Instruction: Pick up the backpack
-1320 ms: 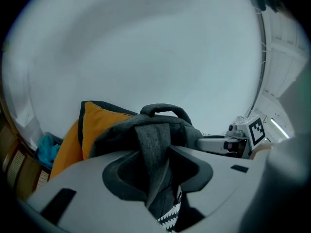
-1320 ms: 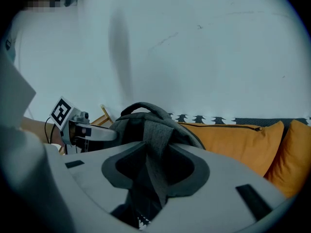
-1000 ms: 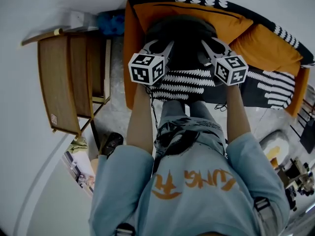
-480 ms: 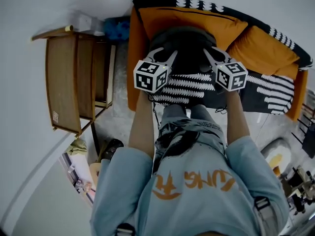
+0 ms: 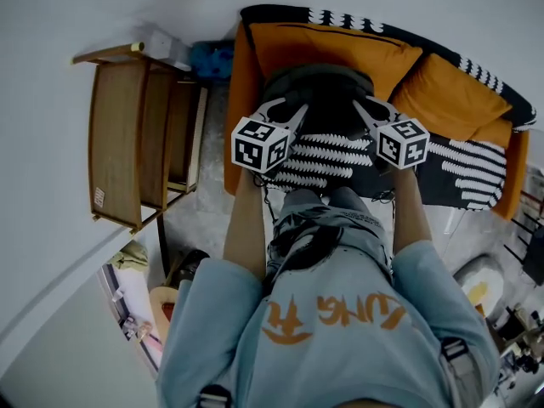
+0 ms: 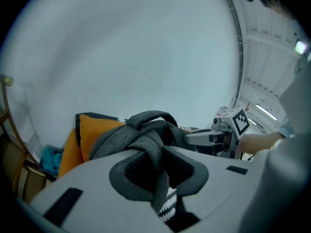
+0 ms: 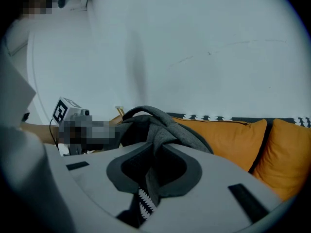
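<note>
Left tool (image 5: pixel 285 107) clamped on backpack (image 5: pixel 323 87) fabric at 9 o'clock. Right tool (image 5: pixel 368 109) clamped at 3 o'clock, just tightened. Backpack rising off sofa (image 5: pixel 340 45); pickup looks nearly done.

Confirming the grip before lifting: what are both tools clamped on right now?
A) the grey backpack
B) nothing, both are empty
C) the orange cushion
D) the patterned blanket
A: each tool's own view shows a fold of the grey backpack pinched between its jaws, left tool and right tool alike; the right tool's jaws have just been closing on it.
</note>
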The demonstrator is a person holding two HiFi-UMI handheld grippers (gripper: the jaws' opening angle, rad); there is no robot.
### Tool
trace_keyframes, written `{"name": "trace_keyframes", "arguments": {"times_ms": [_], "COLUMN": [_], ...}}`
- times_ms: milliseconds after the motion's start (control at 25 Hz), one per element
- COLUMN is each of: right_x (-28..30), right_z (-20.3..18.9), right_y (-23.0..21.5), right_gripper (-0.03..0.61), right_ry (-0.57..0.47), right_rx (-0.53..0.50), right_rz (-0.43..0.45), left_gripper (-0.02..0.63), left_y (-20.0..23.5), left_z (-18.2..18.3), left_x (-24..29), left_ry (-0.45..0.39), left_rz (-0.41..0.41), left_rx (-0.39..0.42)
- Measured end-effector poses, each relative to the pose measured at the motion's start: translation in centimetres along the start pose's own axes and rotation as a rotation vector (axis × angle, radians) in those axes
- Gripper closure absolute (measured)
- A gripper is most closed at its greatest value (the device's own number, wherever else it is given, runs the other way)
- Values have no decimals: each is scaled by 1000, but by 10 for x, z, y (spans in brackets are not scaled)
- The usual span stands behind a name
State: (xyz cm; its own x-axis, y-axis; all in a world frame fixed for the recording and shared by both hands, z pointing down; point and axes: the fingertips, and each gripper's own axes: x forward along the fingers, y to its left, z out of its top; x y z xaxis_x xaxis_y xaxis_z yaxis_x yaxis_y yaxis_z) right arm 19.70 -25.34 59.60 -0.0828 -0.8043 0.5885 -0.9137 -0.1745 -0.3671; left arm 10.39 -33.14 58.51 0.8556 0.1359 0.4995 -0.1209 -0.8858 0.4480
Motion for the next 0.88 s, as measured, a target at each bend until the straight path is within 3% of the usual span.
{"name": "trace_keyframes", "arguments": {"times_ms": [280,880], "right_x": [-30,-105], "right_z": [27,140], "right_y": [20,54], "right_gripper": [543,546], "right_ry": [-41,-266], "right_rx": [-80,-257], "right_rz": [70,149], "left_gripper": [532,532], "left_y": [-21,-75], "left_z": [27,144], "left_x": [-24,-73], "left_ry": [-62,-265], "left_rz": [-3,-12], "left_rx": [63,265]}}
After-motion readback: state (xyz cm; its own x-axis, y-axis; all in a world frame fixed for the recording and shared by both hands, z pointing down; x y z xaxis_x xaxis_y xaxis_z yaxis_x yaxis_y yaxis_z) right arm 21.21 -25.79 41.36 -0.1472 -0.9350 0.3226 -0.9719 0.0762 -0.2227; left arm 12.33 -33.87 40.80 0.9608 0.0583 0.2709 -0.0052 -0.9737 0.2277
